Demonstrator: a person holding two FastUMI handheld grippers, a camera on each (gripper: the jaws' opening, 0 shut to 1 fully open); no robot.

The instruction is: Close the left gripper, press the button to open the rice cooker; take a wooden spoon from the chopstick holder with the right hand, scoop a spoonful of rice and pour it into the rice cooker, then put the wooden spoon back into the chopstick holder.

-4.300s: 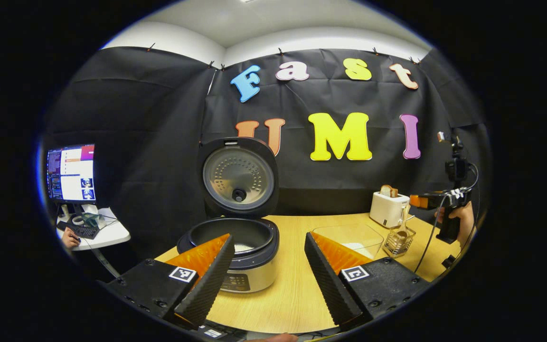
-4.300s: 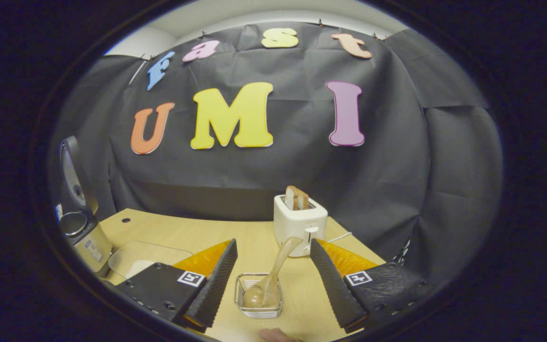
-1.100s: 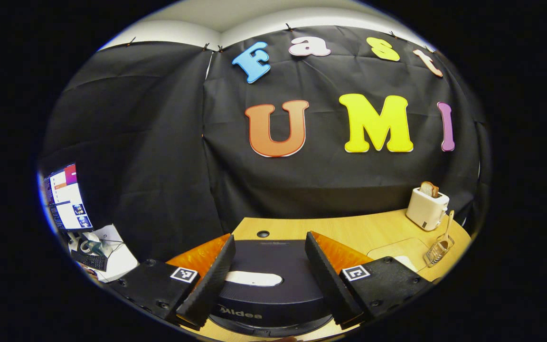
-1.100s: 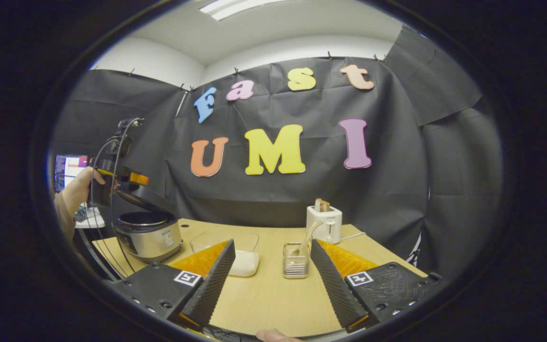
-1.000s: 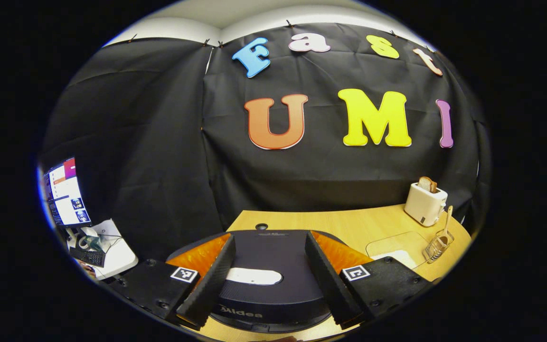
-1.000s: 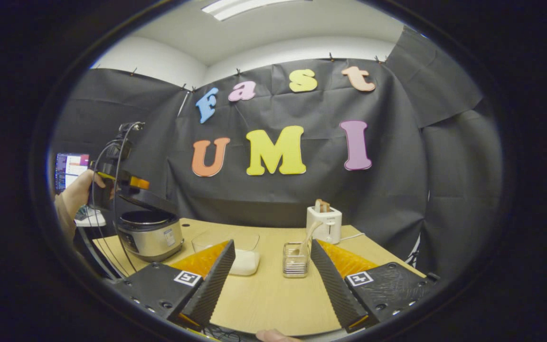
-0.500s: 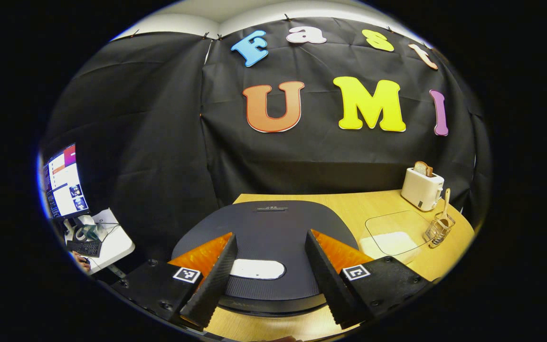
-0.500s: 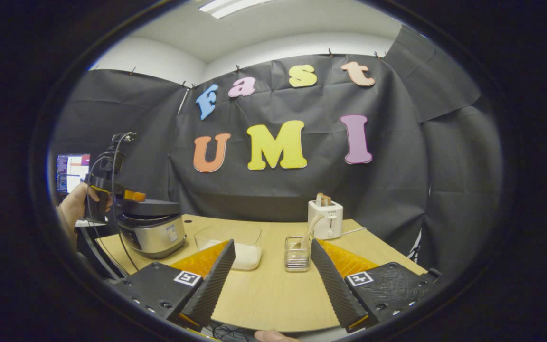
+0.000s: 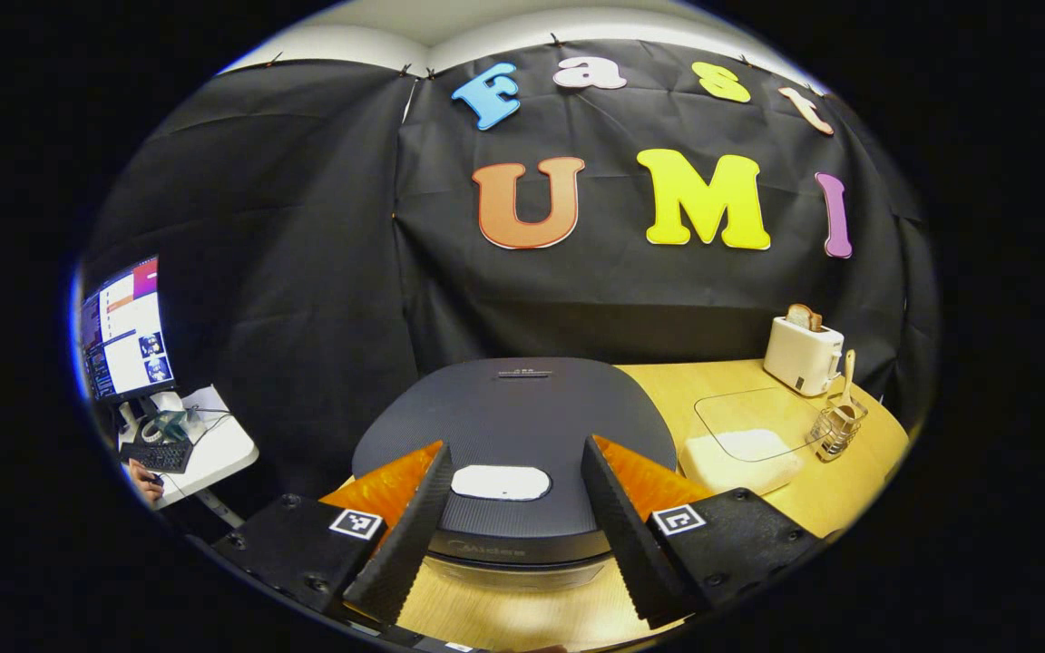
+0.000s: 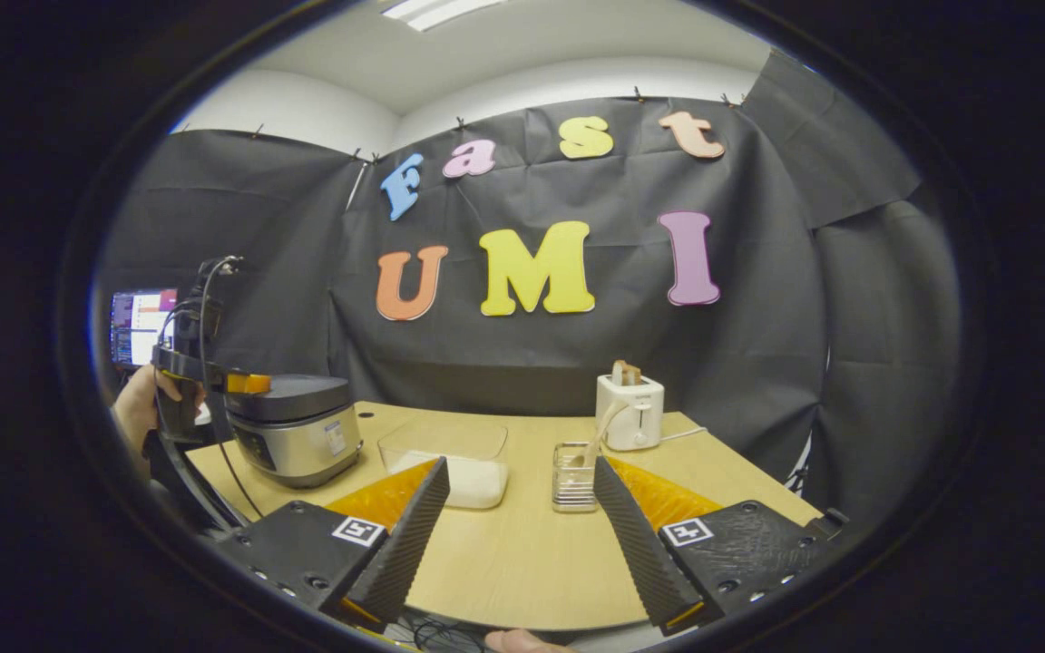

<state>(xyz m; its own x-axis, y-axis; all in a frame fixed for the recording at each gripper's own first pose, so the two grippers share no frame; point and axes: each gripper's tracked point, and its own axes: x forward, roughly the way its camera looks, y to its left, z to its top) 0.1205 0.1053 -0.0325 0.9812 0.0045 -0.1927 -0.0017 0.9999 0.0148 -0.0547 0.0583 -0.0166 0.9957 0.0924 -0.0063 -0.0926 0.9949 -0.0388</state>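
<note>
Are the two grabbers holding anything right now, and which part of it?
No, nothing is held. The left gripper is open over the rice cooker lid, the right gripper open above the table. The wooden spoon stands in the chopstick holder.

- Black cloth (image 10: pixel 577 363) is clipped up as the booth's back and side walls.
- A white ceiling (image 10: pixel 522 45) with a strip light (image 10: pixel 432 9) rises above.
- A light wooden table (image 10: pixel 522 553) stands in front.
- A monitor (image 9: pixel 123 331) glows on a small white side desk (image 9: pixel 205 444).
</note>
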